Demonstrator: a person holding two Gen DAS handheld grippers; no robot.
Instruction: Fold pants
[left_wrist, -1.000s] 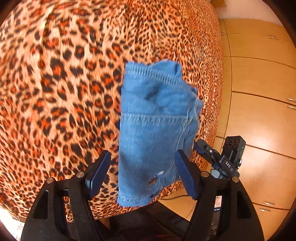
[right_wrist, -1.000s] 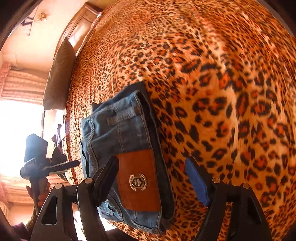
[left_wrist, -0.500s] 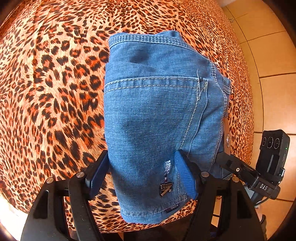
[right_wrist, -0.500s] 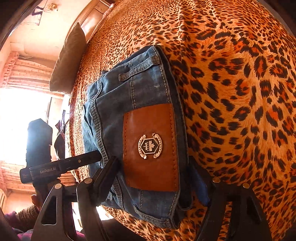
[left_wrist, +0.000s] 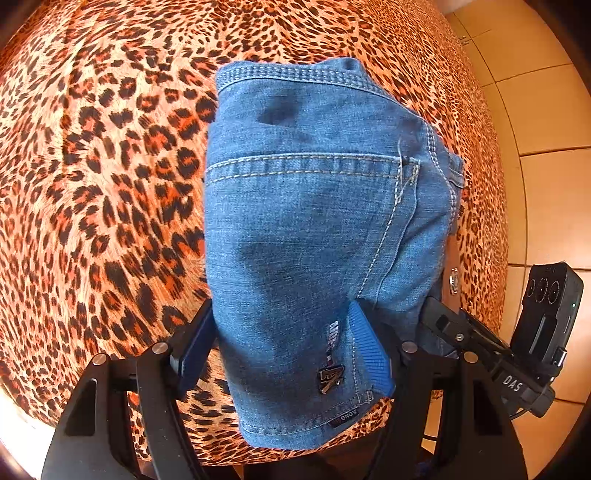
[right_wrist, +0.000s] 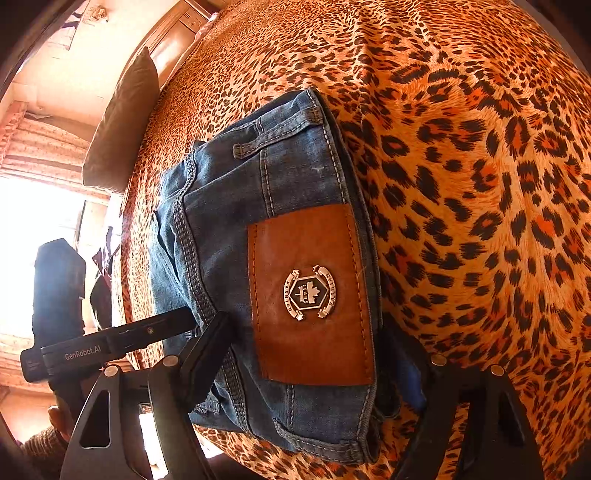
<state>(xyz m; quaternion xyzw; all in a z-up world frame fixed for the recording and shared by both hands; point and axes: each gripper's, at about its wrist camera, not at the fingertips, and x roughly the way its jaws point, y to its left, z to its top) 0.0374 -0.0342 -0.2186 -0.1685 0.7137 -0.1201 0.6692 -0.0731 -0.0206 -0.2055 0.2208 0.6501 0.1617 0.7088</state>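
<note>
Since a second ago both grippers have come in close, and the folded jeans (left_wrist: 310, 258) now fill the middle of each view instead of lying farther off.

Left wrist view: the jeans lie on the leopard bedspread (left_wrist: 103, 177), back pocket up. The left gripper (left_wrist: 284, 350) is spread, one pad at the left edge of the cloth, the other on top of the denim; nothing is pinched. At 4 o'clock the right gripper (left_wrist: 480, 343) reaches in against the jeans' right side. Tiled floor (left_wrist: 546, 206) shows at 3 o'clock beyond the bed's edge; bare bedspread stretches to 9 and 12.

Right wrist view: the waistband and brown leather patch (right_wrist: 310, 295) show here only. The right gripper (right_wrist: 317, 354) straddles the bundle, fingers apart, the right one partly hidden by the denim. A pillow (right_wrist: 122, 122) sits at 10 o'clock; the left gripper (right_wrist: 110, 339) enters at 8.
</note>
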